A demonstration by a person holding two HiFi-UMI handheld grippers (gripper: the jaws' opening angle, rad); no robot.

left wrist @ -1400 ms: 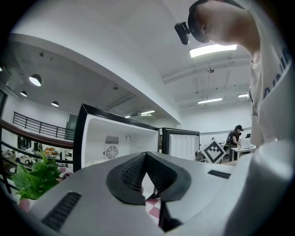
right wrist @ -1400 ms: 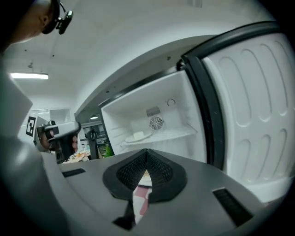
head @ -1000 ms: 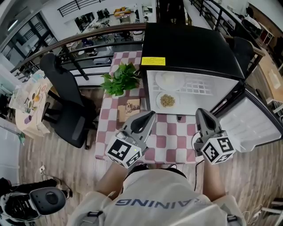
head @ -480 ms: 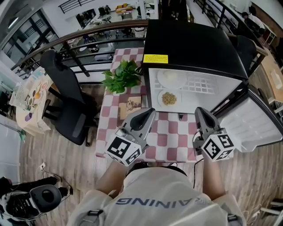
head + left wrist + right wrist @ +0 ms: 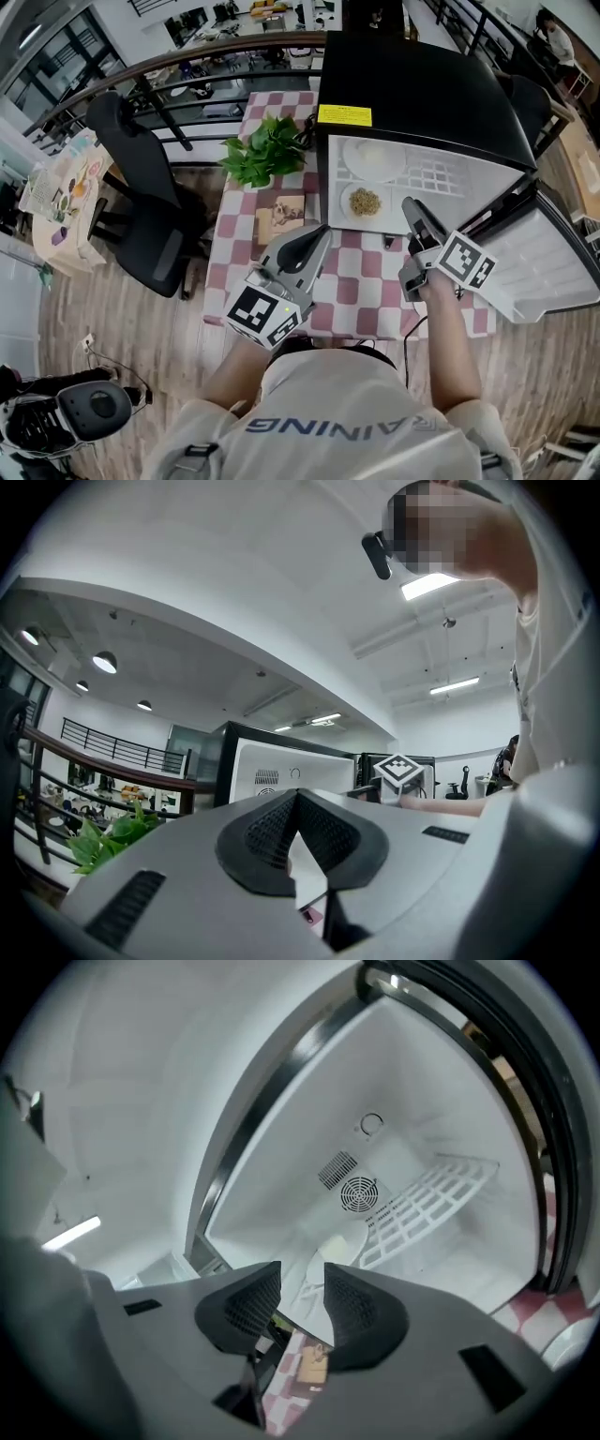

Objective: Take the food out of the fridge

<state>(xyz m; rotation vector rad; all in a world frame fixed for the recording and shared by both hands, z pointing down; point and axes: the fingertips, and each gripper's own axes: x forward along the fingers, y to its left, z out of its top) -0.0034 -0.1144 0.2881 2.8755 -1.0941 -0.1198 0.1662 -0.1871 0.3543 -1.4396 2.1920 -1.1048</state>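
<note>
A black mini fridge (image 5: 412, 94) stands open on the checkered table (image 5: 361, 291). Its wire shelf holds a white plate (image 5: 372, 159). Below it sits a plate of brownish grainy food (image 5: 364, 202). My right gripper (image 5: 411, 208) is at the fridge's opening, just right of the food plate and rolled onto its side. Its jaws have just been opening and stand slightly apart with nothing between them. In the right gripper view the right gripper (image 5: 302, 1279) points into the white interior at the wire shelf (image 5: 422, 1208) and the plates (image 5: 342, 1241). My left gripper (image 5: 314, 239) hovers shut over the table, short of the fridge (image 5: 281, 771).
The fridge door (image 5: 544, 262) hangs open to the right. A potted green plant (image 5: 265, 155) and a small wooden card (image 5: 280, 214) sit on the table left of the fridge. A black office chair (image 5: 141, 187) stands left of the table, with a railing behind it.
My right gripper moved forward to the fridge opening and rolled onto its side. Its jaws parted from shut. The left gripper stayed put.
</note>
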